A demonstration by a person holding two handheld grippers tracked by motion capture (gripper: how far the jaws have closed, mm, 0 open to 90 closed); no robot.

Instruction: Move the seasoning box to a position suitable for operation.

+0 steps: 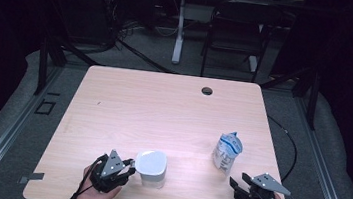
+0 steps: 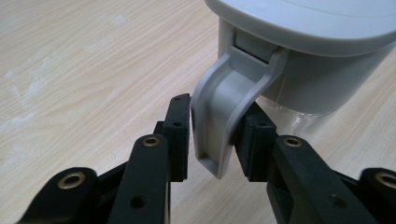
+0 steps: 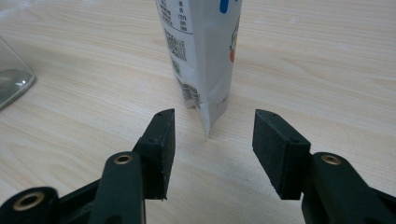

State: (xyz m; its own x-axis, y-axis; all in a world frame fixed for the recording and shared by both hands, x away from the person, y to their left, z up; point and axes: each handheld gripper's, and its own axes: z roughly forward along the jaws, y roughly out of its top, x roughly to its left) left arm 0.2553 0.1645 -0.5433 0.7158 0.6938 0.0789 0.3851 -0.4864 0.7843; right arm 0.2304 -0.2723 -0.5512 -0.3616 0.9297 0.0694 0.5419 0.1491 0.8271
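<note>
high view overhead, facing forward-down; gripper views low, close; all share table point(image 1: 163, 108).

Both hands rest low at the table's point(image 1: 115, 87) near edge. The left gripper point(image 1: 129, 168) points right, its jaws straddling a grey handle point(image 2: 224, 116), one pad slightly off it. The right gripper point(image 1: 236, 182) points left and away, jaws wide apart, nothing between them.

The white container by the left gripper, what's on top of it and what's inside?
A grey-white lid sits on the container, its side clasp hanging down between the left gripper jaws. The lid covers the inside; its clear lower wall shows no contents I can make out.
</note>
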